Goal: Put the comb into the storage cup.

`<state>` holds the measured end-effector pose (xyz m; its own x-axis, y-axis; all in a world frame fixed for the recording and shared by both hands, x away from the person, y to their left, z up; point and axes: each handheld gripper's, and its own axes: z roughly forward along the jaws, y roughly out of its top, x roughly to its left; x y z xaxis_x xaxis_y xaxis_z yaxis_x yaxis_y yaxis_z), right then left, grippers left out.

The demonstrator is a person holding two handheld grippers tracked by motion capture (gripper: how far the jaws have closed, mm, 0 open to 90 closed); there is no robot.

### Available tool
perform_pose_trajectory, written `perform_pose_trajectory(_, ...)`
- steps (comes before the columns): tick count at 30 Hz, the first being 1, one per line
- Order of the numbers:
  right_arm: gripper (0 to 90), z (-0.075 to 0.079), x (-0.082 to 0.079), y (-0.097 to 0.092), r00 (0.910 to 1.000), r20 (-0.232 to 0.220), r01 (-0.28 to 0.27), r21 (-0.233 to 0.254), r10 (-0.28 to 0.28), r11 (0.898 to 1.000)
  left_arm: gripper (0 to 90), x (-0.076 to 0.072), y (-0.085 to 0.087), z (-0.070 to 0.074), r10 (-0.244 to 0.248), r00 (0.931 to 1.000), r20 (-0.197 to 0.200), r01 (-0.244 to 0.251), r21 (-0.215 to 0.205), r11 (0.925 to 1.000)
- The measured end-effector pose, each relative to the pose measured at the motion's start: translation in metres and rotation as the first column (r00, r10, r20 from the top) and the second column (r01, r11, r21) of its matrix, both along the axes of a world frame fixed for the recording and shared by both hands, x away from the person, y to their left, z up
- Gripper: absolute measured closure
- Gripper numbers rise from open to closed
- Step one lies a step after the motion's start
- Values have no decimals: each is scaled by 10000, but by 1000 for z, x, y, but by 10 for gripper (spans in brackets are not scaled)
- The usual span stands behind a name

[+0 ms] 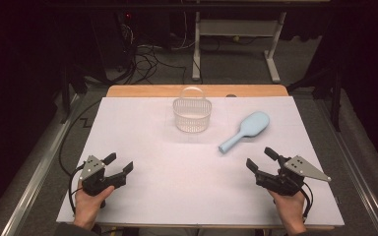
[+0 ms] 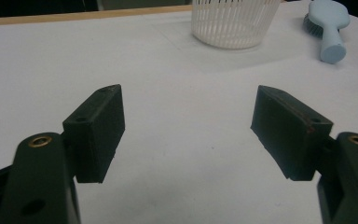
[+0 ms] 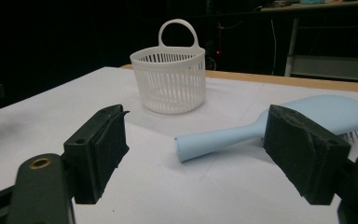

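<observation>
From where I stand, the light blue hairbrush [image 1: 246, 130] lies bristles-down on the white table [image 1: 142, 132], right of centre, and the right gripper [image 1: 260, 161] is plainly the nearer tool: the tip of the brush handle sits at roughly eleven o'clock from its jaws, near but not touching. The brush's long axis runs on a slant, handle end toward seven o'clock, broad head toward one o'clock, so the handle points back toward the person's side. In the right gripper view the handle lies across the gap ahead of the spread jaws, which hold nothing. The left gripper [image 1: 120, 163] rests well apart at the near left, jaws also parted and empty. The white slatted basket [image 1: 192, 115] stands upright beyond, at about ten o'clock from the brush head. I'd guess a reach for the handle comes next.
</observation>
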<state>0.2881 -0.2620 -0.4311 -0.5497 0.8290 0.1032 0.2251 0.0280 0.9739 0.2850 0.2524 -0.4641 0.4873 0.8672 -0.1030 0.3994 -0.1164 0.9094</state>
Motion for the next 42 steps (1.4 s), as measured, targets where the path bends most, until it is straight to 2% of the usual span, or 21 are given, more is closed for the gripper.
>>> perform_pose_trajectory(15,233,4,24,32,9983,-259,-515,-33,514,9987,266,0,1,0,9,10000,-8,-9,-90,10000)
perform_pose_trajectory(26,250,6,35,40,9979,-402,-520,-128,514,9986,266,1,2,0,-4,10000,0,4,-130,9999)
perform_pose_trajectory(34,293,8,50,50,9934,-948,-689,-381,650,9969,266,1,3,0,-24,10000,20,25,-176,9998)
perform_pose_trajectory(39,341,11,61,57,9862,-1485,-847,-714,734,9938,266,1,3,0,-57,10000,24,58,-237,9997)
perform_pose_trajectory(42,355,13,68,61,9821,-1697,-954,-722,820,9928,266,1,3,0,-57,10000,17,57,-251,9997)
